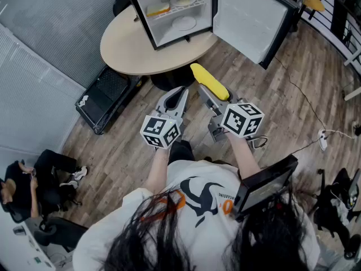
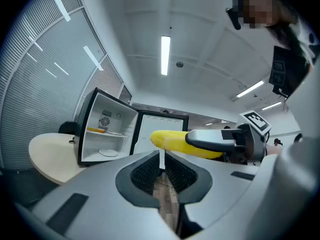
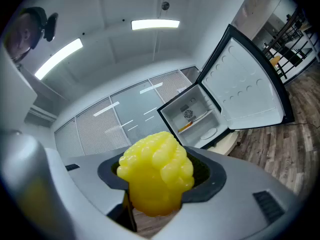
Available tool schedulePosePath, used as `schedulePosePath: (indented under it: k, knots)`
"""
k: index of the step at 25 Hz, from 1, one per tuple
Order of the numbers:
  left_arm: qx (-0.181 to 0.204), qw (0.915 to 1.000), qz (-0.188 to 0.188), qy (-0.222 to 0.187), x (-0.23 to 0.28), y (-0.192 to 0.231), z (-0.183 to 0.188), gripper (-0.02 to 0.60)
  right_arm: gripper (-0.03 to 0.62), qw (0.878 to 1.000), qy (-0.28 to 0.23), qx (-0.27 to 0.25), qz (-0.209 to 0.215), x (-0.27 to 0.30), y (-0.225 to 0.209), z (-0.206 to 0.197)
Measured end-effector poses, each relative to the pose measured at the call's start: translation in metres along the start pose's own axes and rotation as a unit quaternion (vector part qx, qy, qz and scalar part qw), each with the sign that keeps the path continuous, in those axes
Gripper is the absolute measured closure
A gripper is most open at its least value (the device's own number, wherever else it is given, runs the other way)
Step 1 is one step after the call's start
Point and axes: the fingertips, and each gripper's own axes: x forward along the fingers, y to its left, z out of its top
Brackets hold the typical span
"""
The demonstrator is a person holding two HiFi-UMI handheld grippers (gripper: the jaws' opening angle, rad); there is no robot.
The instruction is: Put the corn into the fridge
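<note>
**A:** What's at the left of the head view?

**B:** One seated person point(image 1: 39, 180) at the lower left. To the right of them, one black case point(image 1: 104, 97) lies on the wooden floor point(image 1: 113, 157), beside the one round worktop point(image 1: 127, 49).

**A:** And on the worktop?

**B:** One fridge point(image 1: 141, 17) at upper centre, with its door point(image 1: 248, 17) swung wide to the right. There are two plates inside: an upper plate point(image 1: 185, 1) on the shelf and a lower plate point(image 1: 184, 22) beneath it. One yellow-orange item point(image 1: 158, 9) lies at the shelf's left end.

**A:** The grippers?

**B:** Two, at mid-frame. The left hand-held gripper point(image 1: 180, 91) has its jaws drawn together on nothing. The right hand-held gripper point(image 1: 212, 92) is clenched on the single corn point(image 1: 208, 81). The corn is outside the fridge, just below the worktop's edge in the frame.
</note>
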Motion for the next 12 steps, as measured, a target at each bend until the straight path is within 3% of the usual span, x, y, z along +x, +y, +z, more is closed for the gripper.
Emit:
schedulePosePath:
  k: [5,12]
  knots:
    - [0.001,0.9999,0.014,-0.01,0.002,0.012,0.0,0.543,0.336,1.0,0.01,-0.014,0.016,0.017,0.0,-0.003]
    - [-0.013,0.9997,0.018,-0.01,0.0,0.015,-0.004,0.543,0.338,0.999,0.024,-0.025,0.007,0.022,-0.007,-0.013]
